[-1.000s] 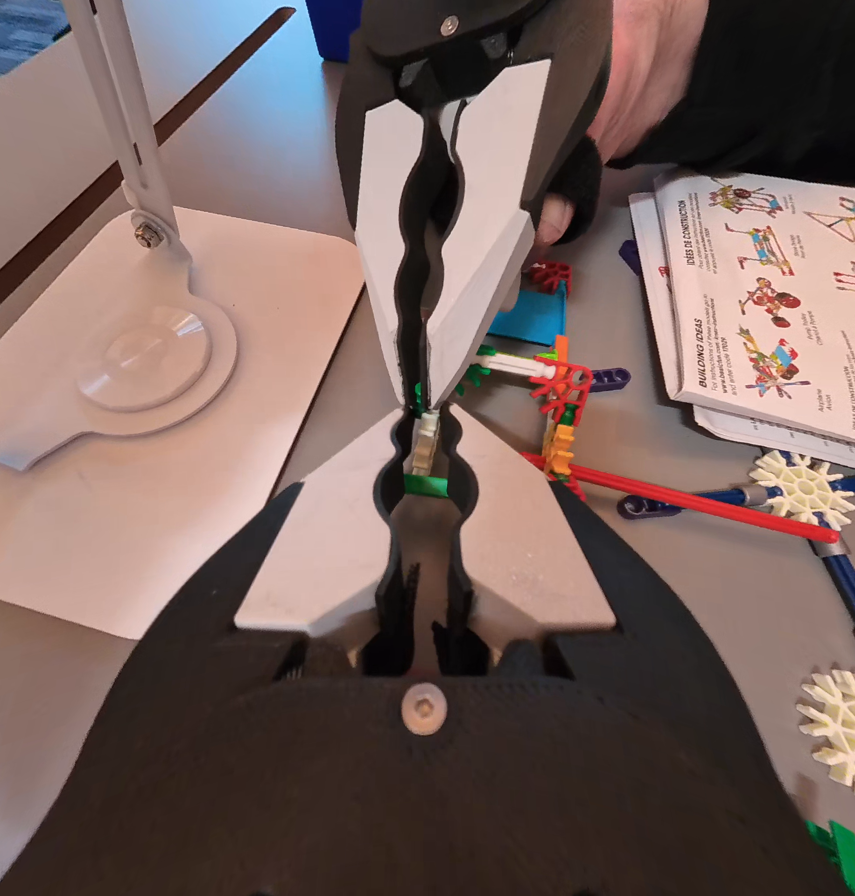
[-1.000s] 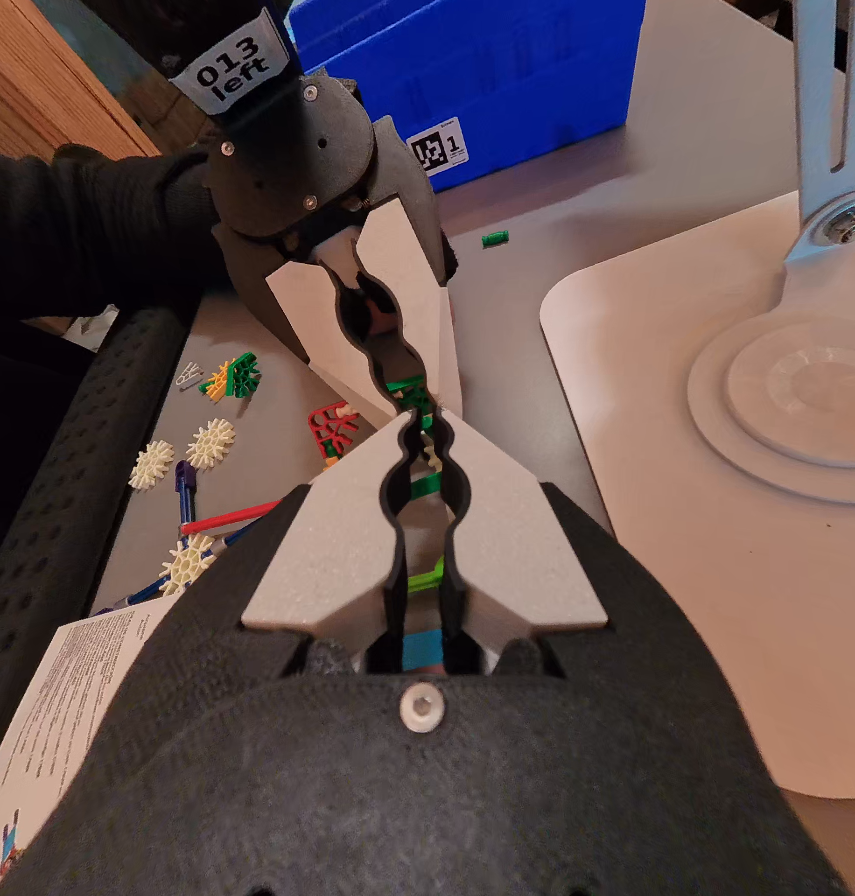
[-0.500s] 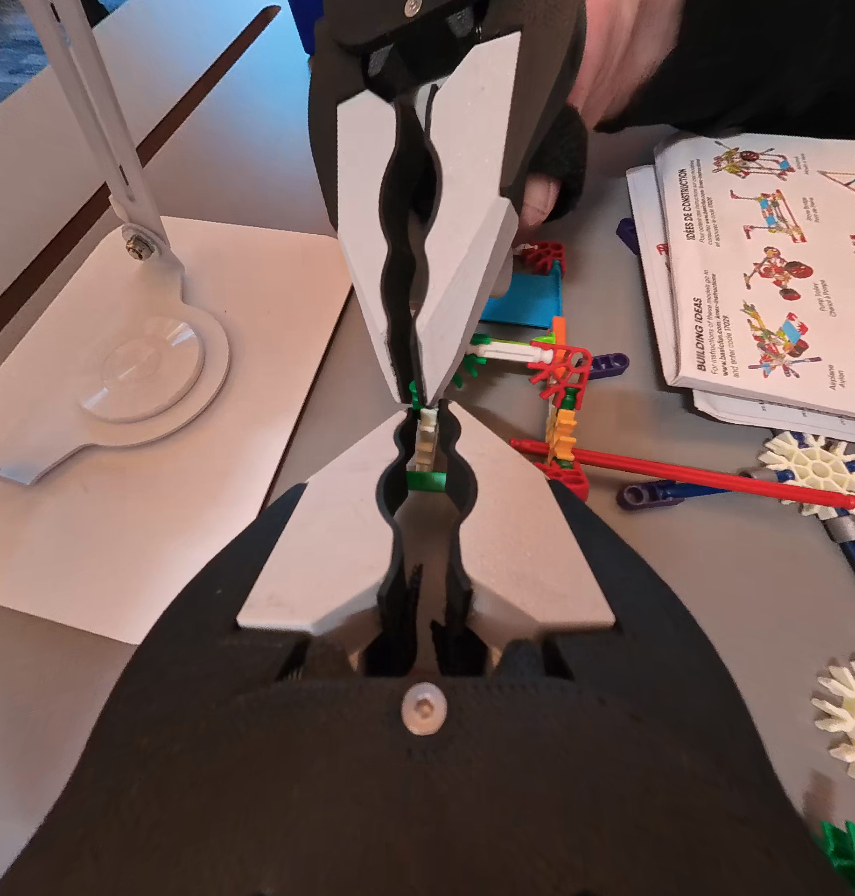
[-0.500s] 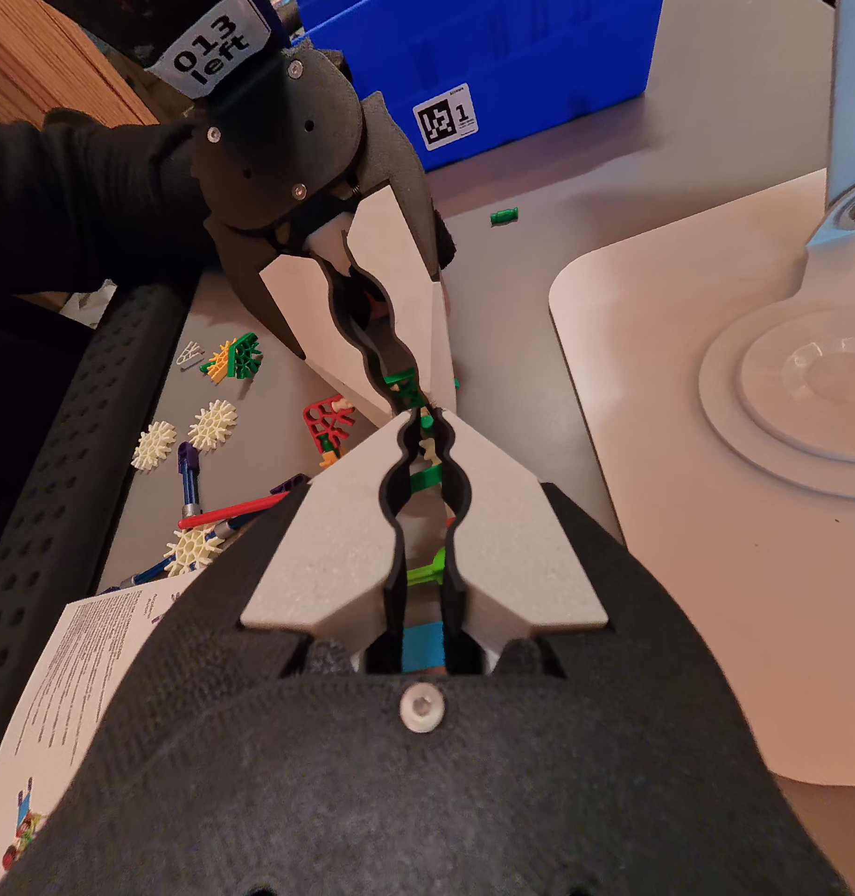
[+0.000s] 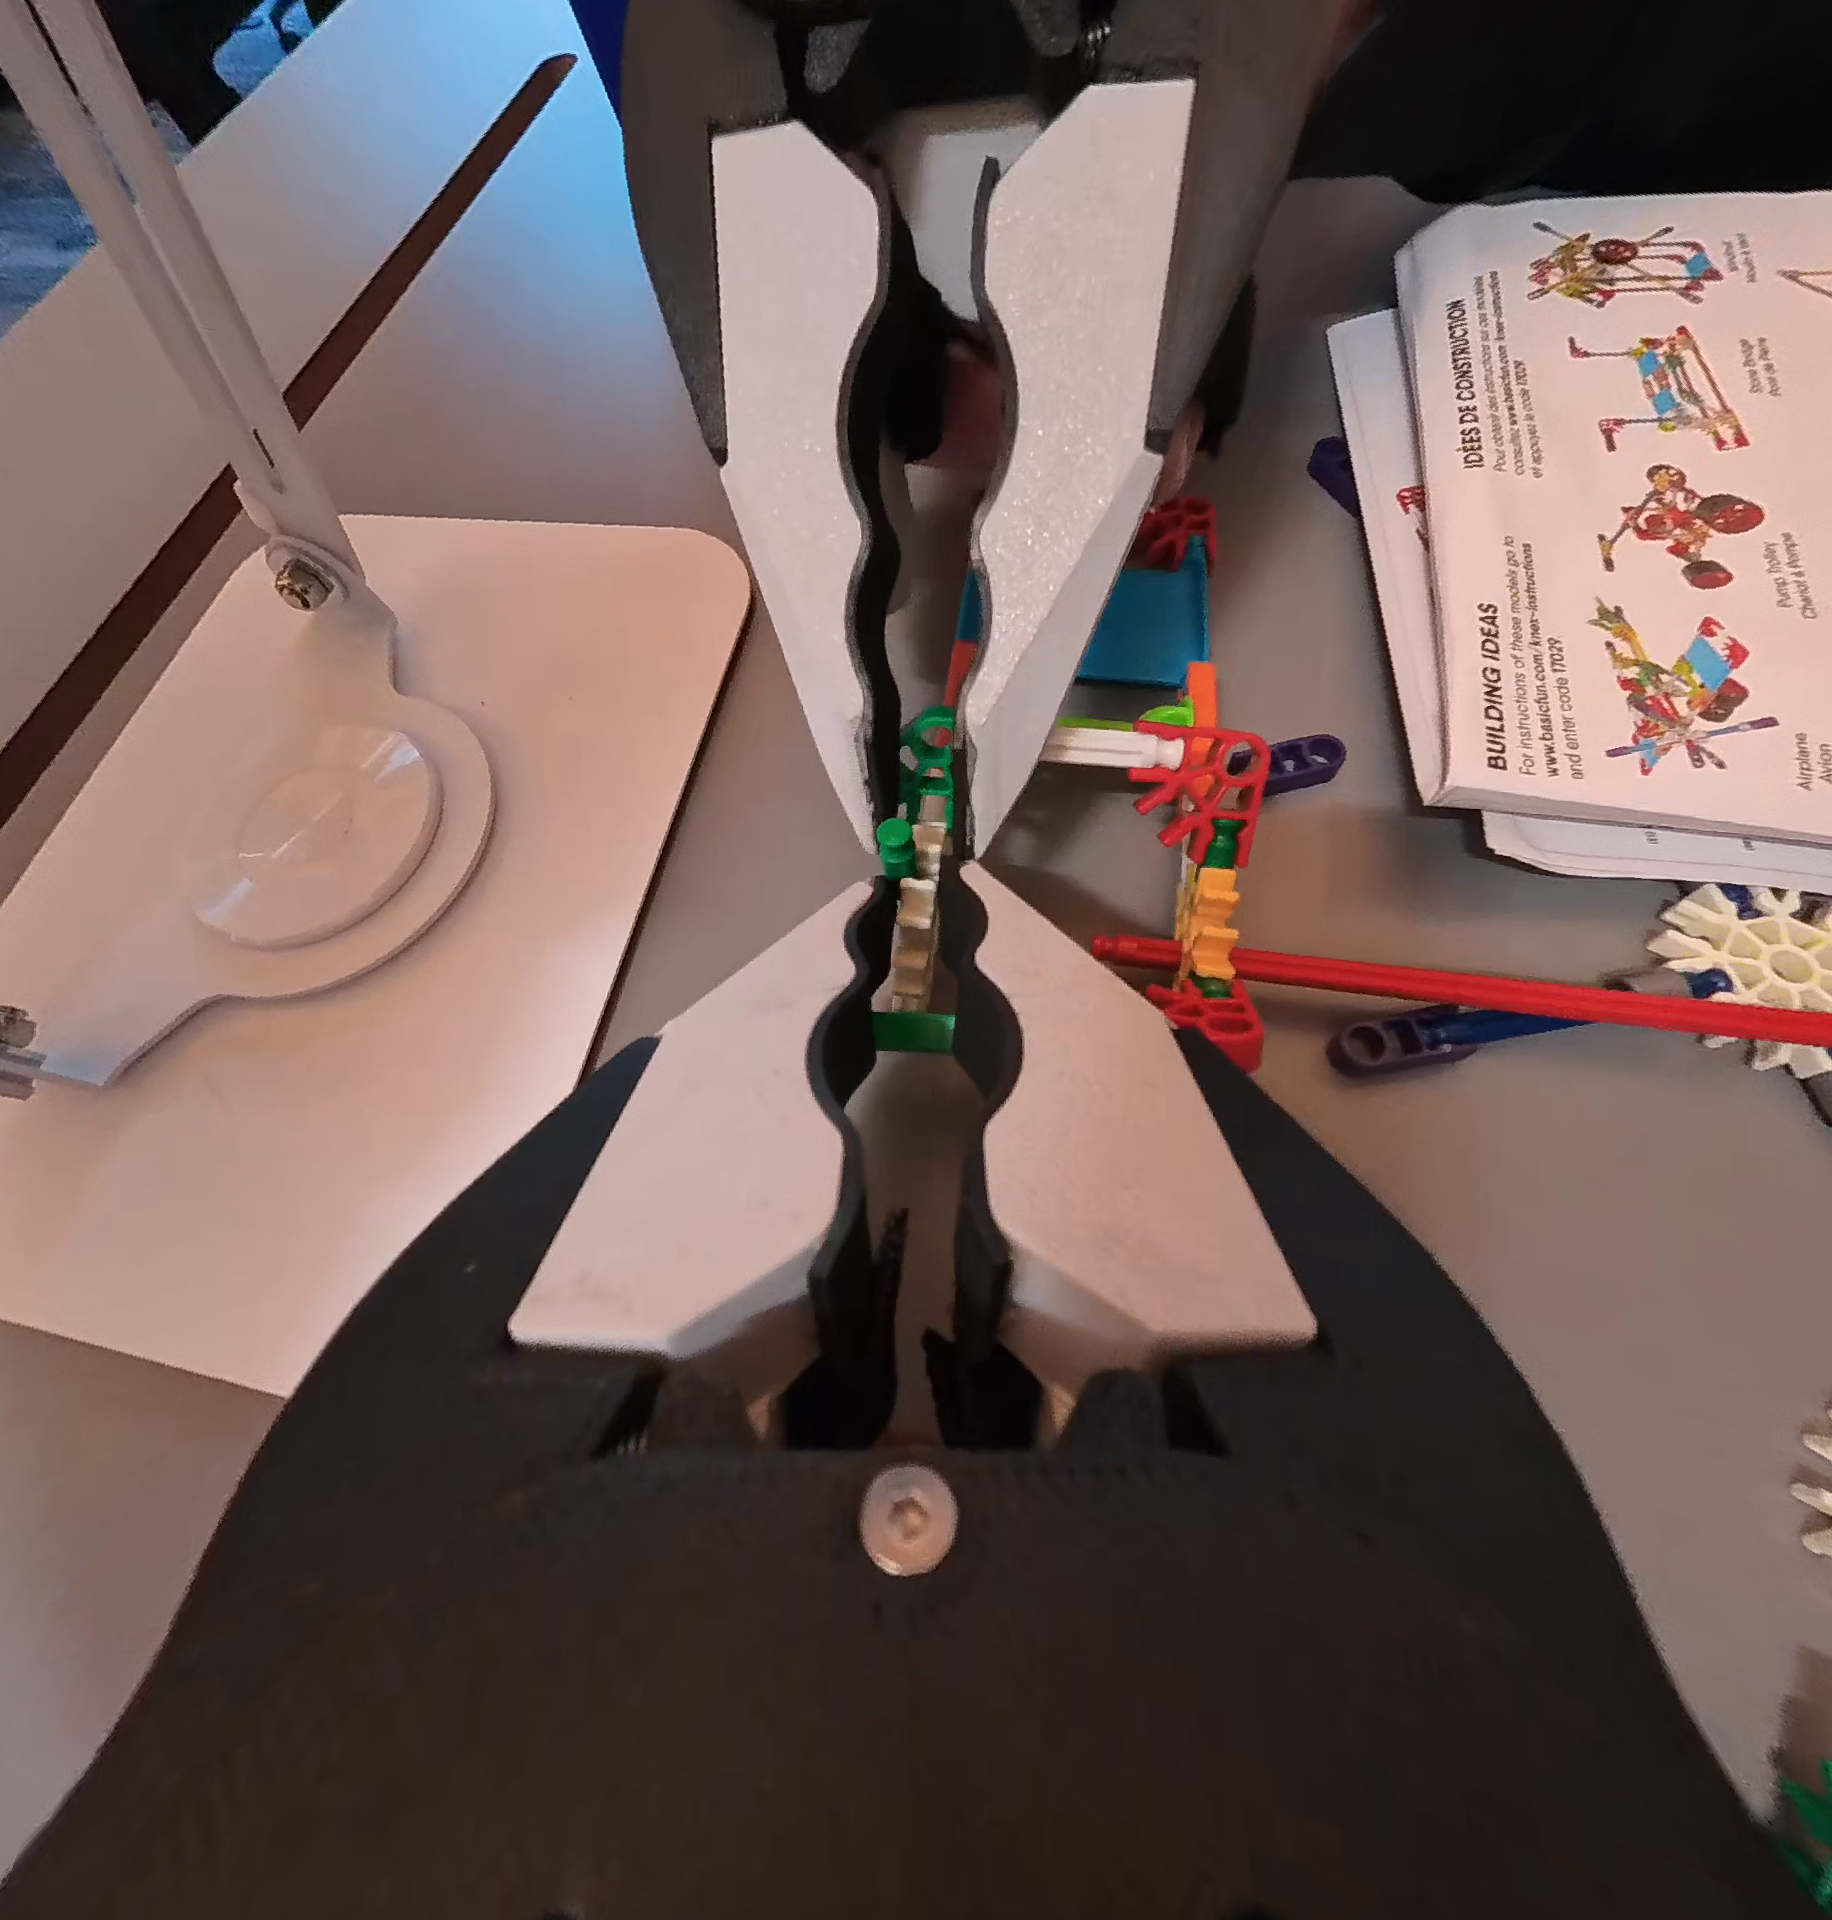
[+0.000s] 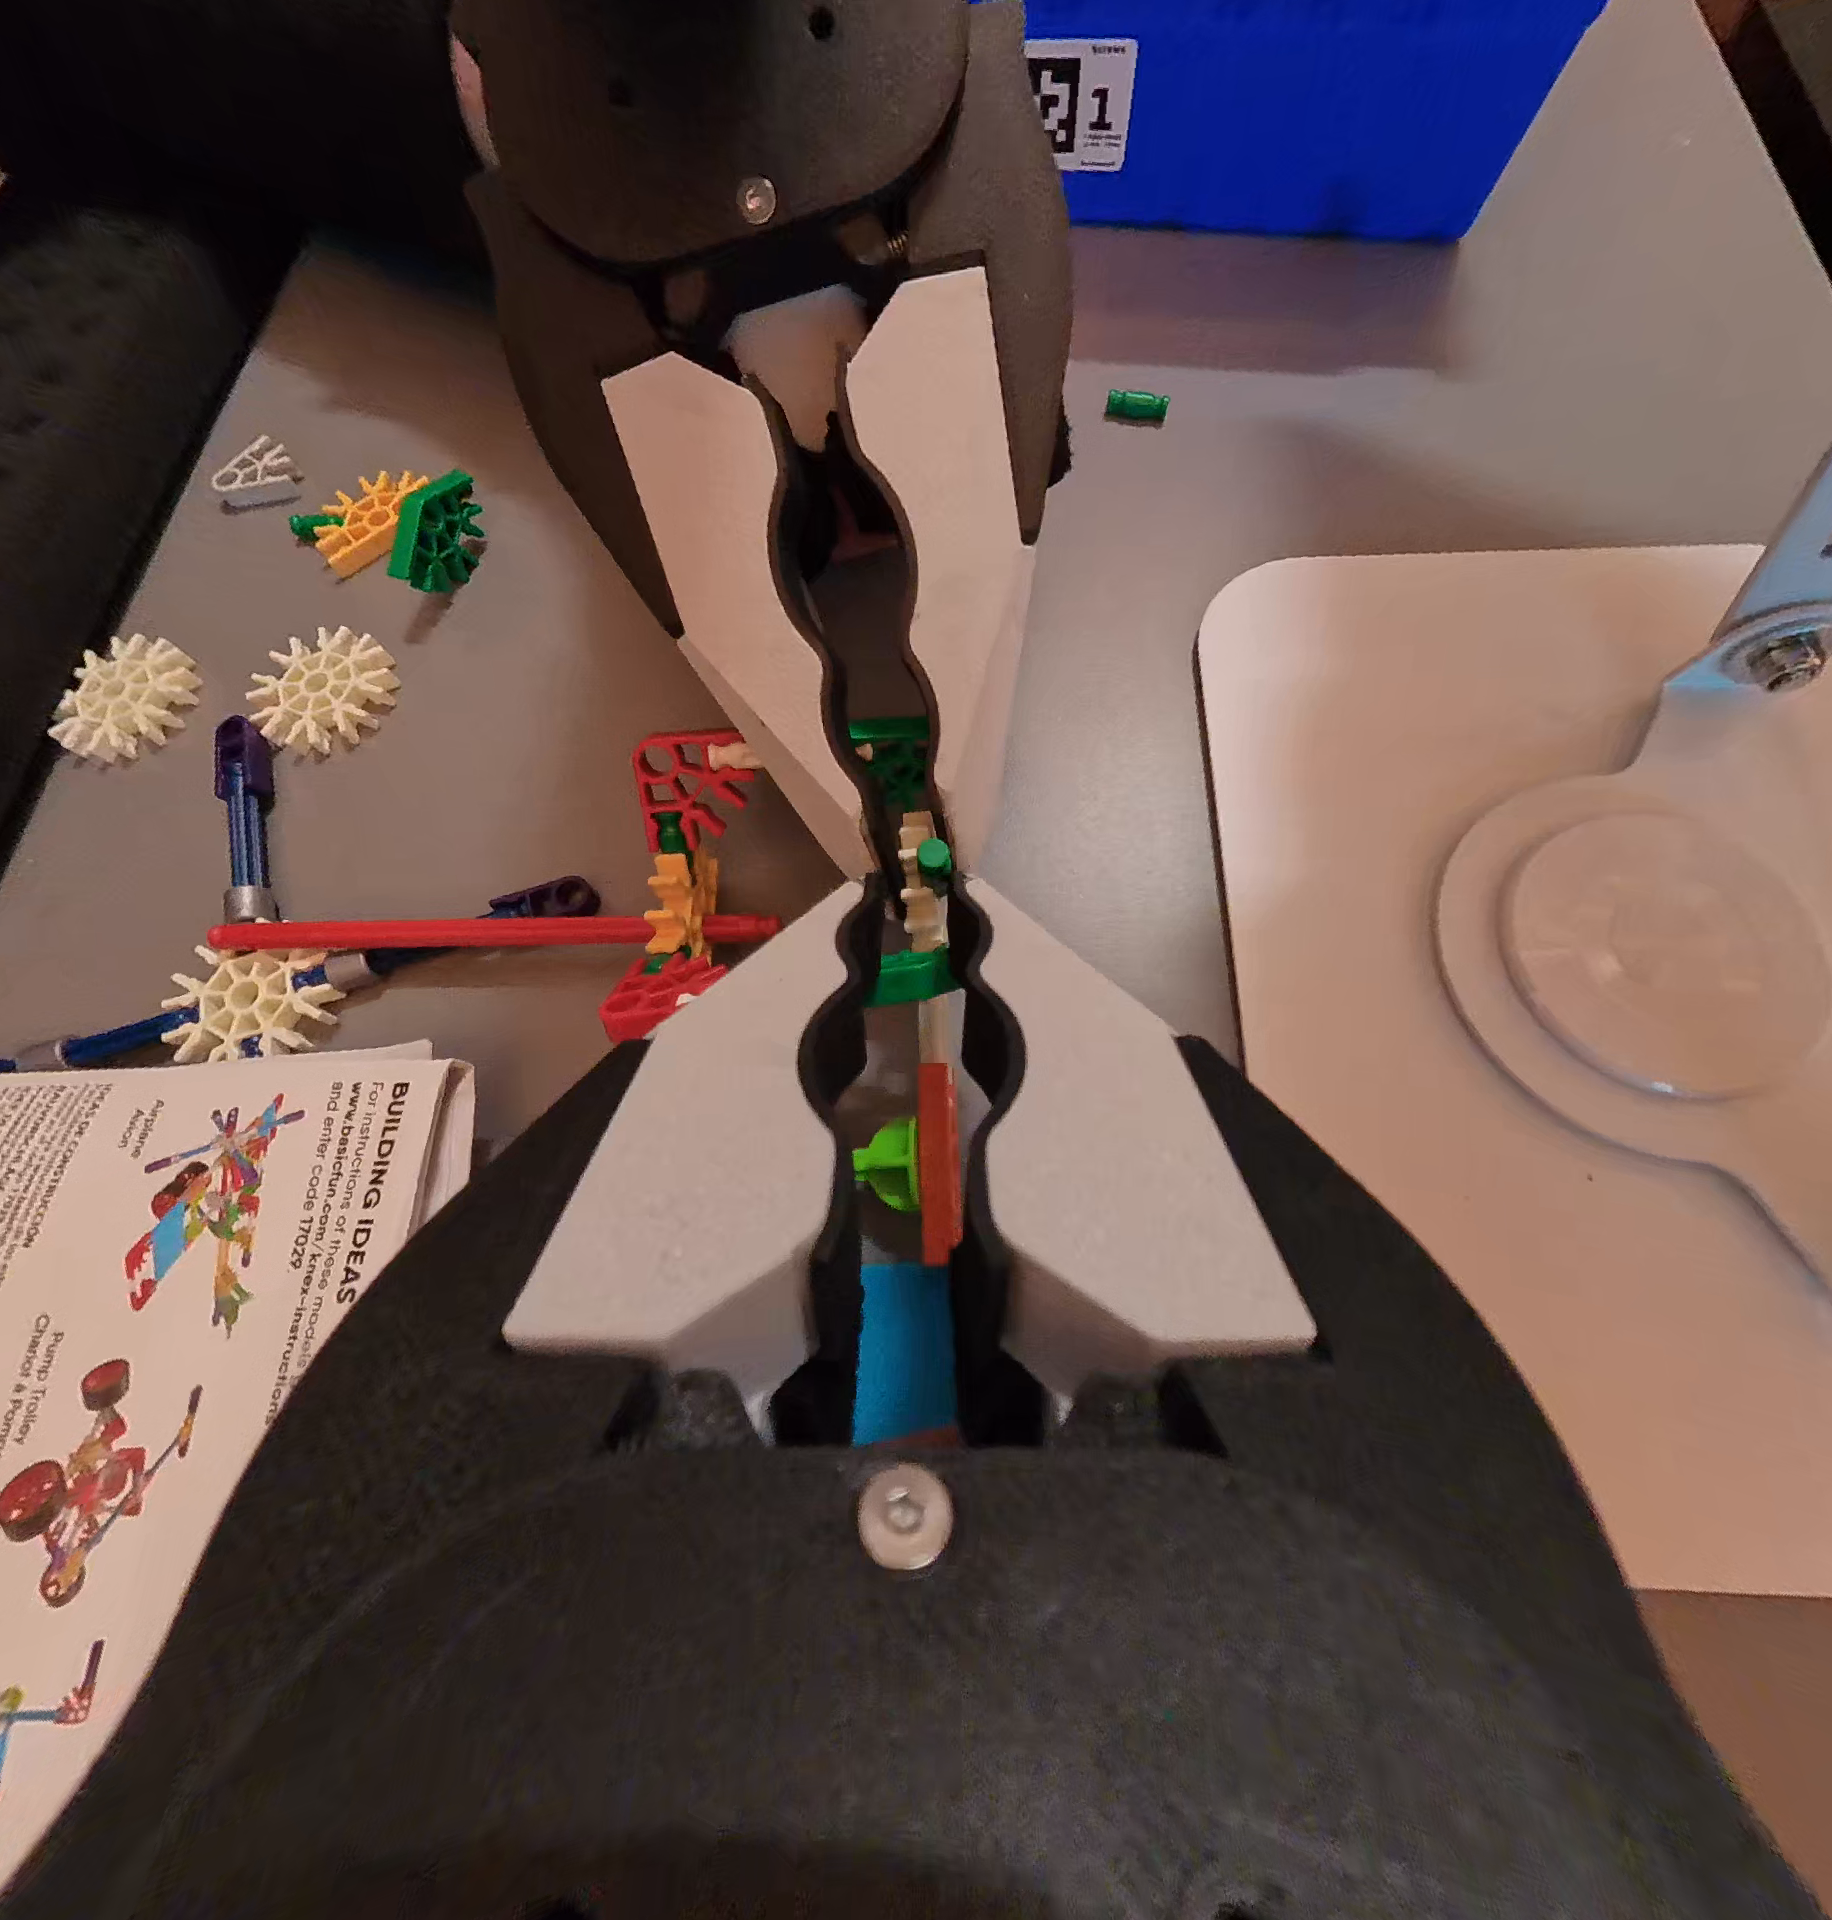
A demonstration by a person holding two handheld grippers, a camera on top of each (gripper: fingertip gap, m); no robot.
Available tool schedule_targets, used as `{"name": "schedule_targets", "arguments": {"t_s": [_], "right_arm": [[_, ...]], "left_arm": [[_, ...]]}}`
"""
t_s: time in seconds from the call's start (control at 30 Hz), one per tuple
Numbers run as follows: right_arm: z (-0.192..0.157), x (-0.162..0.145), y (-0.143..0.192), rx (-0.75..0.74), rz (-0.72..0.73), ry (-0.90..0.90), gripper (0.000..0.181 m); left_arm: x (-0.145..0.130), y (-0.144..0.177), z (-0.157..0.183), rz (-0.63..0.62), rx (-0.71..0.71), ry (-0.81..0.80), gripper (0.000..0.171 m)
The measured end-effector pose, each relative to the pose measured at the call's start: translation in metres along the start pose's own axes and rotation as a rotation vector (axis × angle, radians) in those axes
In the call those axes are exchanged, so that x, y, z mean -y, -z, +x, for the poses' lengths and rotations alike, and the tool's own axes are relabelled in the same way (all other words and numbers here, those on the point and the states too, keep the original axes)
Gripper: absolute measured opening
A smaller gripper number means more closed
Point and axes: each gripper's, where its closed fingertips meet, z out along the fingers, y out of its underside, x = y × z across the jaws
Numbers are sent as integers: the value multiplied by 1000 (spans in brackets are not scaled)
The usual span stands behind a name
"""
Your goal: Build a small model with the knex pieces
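Note:
My left gripper point(image 5: 917, 883) and right gripper point(image 6: 914, 883) meet tip to tip just above the grey table point(image 5: 1514, 1247). Between them is a small toy assembly: a cream toothed connector point(image 5: 917, 935) seen edge on, with a green connector point(image 5: 912, 1032) at its near end and another green connector point(image 5: 927, 758) at its far end. My left gripper is shut on the cream connector. A short green rod point(image 5: 894, 844) sticks out of its side and also shows in the right wrist view point(image 6: 933, 857). My right gripper stands slightly open around the far green connector point(image 6: 907, 977), its pads not pressing.
A red, white and yellow frame point(image 5: 1198, 779) with a blue panel point(image 5: 1140, 634) and a long red rod point(image 5: 1463, 997) lies to the right. Also around are an instruction booklet point(image 5: 1618, 520), a white stand base point(image 5: 320, 831), a blue bin point(image 6: 1307, 104), cream snowflake connectors point(image 6: 320, 686) and a loose green rod point(image 6: 1137, 405). Only a small space, under 4 cm, lies between the two pairs of fingers. Left tips and right tips are each some 20 cm from the loose green rod point(image 6: 1137, 405).
My right gripper's jaws have parted from shut. The short green rod now shows free at the side of the cream connector. My left gripper keeps its hold.

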Motion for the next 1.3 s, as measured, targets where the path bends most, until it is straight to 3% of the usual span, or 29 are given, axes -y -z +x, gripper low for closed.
{"name": "schedule_targets", "arguments": {"t_s": [0.5,0.73,1.3], "right_arm": [[-9,-1,-1,74,12,34,8],[-9,-2,1,88,27,38,8],[-3,-5,1,-49,-110,114,3]], "left_arm": [[1,0,7,5,-4,-93,4],[1,0,9,-13,-47,-40,6],[0,0,4,-3,-22,-9,6]]}}
